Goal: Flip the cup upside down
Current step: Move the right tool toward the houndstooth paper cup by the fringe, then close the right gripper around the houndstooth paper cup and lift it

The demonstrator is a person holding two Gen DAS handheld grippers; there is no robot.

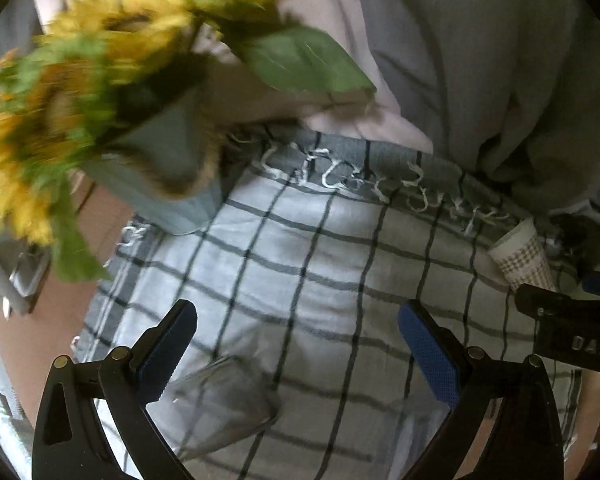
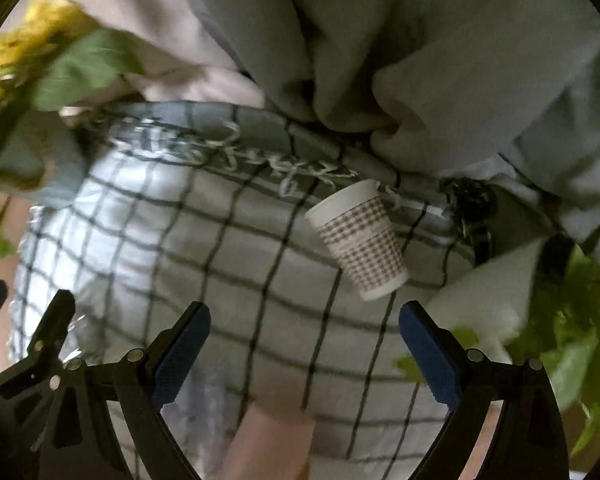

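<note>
A white paper cup (image 2: 360, 240) with a brown checked pattern stands on the checked cloth (image 2: 228, 256), its wide rim at the far end of the image; whether it stands upright or inverted I cannot tell. It also shows at the right edge of the left wrist view (image 1: 524, 256). My right gripper (image 2: 305, 354) is open and empty, a short way in front of the cup. My left gripper (image 1: 298, 352) is open and empty over the cloth (image 1: 300, 264), well left of the cup. The right gripper's black body (image 1: 572, 332) shows in the left wrist view.
A blue-grey pot of yellow sunflowers (image 1: 100, 92) stands at the far left of the cloth. A clear glass container (image 1: 220, 404) lies under my left gripper. Green leaves (image 2: 572, 340) and a white object (image 2: 488, 292) sit at the right. Grey draped fabric (image 2: 420, 60) hangs behind.
</note>
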